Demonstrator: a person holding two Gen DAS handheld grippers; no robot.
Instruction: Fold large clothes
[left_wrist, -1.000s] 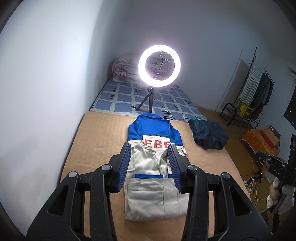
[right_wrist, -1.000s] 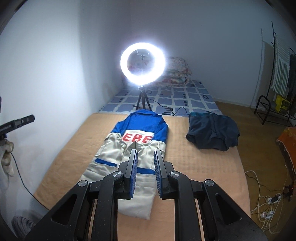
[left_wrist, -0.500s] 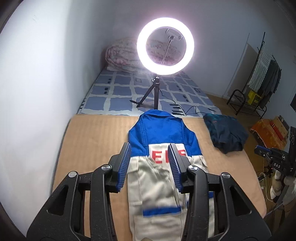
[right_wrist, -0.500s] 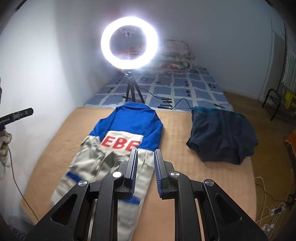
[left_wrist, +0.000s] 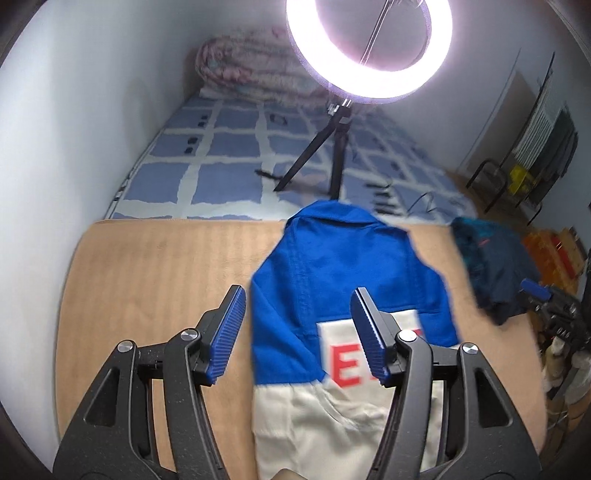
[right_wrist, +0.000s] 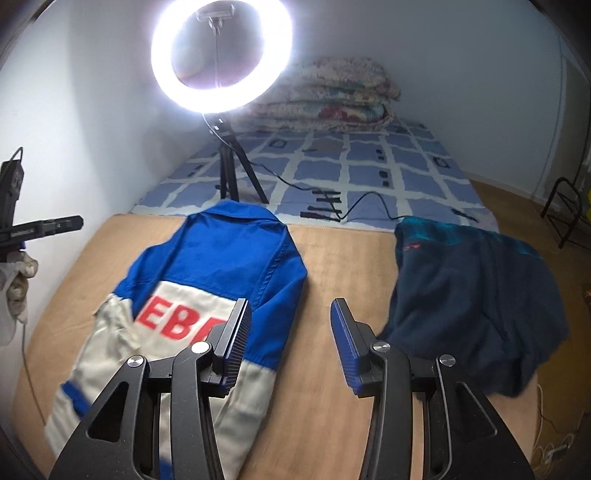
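A blue and cream work jacket (left_wrist: 343, 295) with red letters lies flat, back up, on the tan blanket (left_wrist: 155, 280); it also shows in the right wrist view (right_wrist: 221, 266). My left gripper (left_wrist: 297, 332) is open and empty, above the jacket's left shoulder and sleeve. My right gripper (right_wrist: 290, 339) is open and empty, above the blanket beside the jacket's right sleeve. A crumpled dark navy garment (right_wrist: 476, 295) lies to the right of the jacket; in the left wrist view it (left_wrist: 491, 266) sits at the blanket's right edge.
A lit ring light (right_wrist: 221, 55) on a tripod (right_wrist: 229, 173) stands just beyond the jacket's collar, with a cable (right_wrist: 354, 206) on the blue checked mattress (right_wrist: 369, 170). Folded quilts (right_wrist: 325, 96) lie at the far wall. A clothes rack (left_wrist: 535, 147) stands at right.
Both grippers have moved forward and down toward the jacket's shoulders. The right gripper's jaws have opened from nearly shut; the left has opened wider.
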